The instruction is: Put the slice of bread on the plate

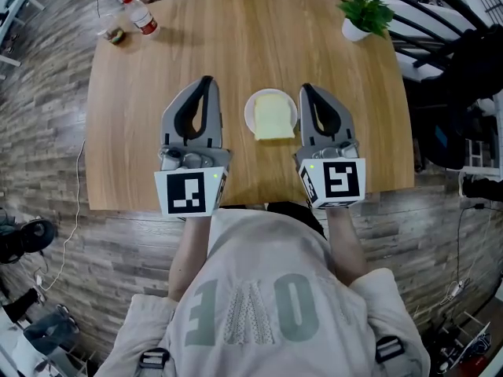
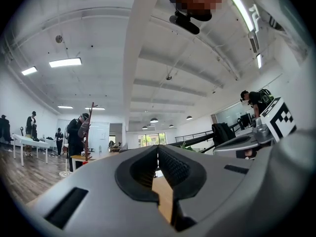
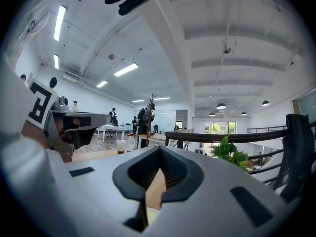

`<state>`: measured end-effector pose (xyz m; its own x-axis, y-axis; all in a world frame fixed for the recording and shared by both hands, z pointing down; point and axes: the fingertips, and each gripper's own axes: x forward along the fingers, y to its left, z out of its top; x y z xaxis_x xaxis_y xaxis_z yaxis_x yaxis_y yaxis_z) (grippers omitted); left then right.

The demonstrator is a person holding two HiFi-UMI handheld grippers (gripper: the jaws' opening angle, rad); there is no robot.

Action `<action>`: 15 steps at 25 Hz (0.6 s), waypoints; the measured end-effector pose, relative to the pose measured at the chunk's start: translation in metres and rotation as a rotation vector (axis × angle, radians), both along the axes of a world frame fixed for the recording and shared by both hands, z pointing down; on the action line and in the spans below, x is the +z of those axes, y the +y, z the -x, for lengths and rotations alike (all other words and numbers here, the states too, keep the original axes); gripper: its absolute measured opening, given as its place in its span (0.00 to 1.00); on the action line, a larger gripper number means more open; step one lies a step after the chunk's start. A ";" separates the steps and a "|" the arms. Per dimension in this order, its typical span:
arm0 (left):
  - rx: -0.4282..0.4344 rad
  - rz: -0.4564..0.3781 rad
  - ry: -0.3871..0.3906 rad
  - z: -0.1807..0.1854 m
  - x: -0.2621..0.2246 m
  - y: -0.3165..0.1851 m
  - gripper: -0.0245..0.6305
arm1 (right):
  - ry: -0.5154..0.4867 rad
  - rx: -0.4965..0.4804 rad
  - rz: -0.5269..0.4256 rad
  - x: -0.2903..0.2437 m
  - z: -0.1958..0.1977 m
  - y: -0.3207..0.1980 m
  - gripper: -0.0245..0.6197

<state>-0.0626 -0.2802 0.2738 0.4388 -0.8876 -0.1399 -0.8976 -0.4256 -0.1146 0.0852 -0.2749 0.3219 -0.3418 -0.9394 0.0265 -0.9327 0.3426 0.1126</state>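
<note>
A pale yellow slice of bread (image 1: 273,116) lies on a small white plate (image 1: 249,113) in the middle of the wooden table (image 1: 157,93). The slice overhangs the plate's near edge. My left gripper (image 1: 207,81) is held level just left of the plate, and its jaws meet at the tips with nothing in them. Just right of the plate my right gripper (image 1: 305,89) is shut and empty too. In the left gripper view the left gripper (image 2: 158,147) has its ribbed pads closed. The right gripper view shows the right gripper (image 3: 160,149) the same way.
A potted green plant (image 1: 361,10) stands at the table's far right corner. A plastic bottle (image 1: 140,16) and a cup (image 1: 115,31) sit at the far left corner. A dark chair (image 1: 464,93) is beyond the right edge. Wooden floor surrounds the table.
</note>
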 end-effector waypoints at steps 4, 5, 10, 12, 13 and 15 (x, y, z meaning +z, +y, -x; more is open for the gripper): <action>0.007 -0.010 -0.013 -0.006 -0.002 0.002 0.05 | 0.008 0.003 -0.005 0.000 -0.004 0.001 0.06; 0.009 -0.011 -0.015 -0.007 -0.002 0.002 0.05 | 0.005 0.008 -0.002 0.000 -0.006 0.001 0.06; 0.015 -0.007 -0.017 -0.010 -0.001 0.003 0.05 | 0.002 0.013 0.006 0.004 -0.007 0.005 0.06; 0.012 -0.005 -0.017 -0.009 -0.001 0.004 0.05 | 0.005 0.007 0.002 0.004 -0.005 0.007 0.06; 0.009 -0.007 -0.018 -0.007 -0.002 0.004 0.05 | 0.006 0.004 0.000 0.003 -0.005 0.007 0.06; 0.001 -0.013 -0.018 -0.005 -0.003 0.004 0.05 | 0.011 -0.001 -0.004 0.002 -0.004 0.007 0.06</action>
<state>-0.0578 -0.2761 0.2705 0.4420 -0.8854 -0.1437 -0.8951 -0.4247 -0.1360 0.0891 -0.2676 0.3234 -0.3424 -0.9392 0.0261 -0.9311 0.3429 0.1241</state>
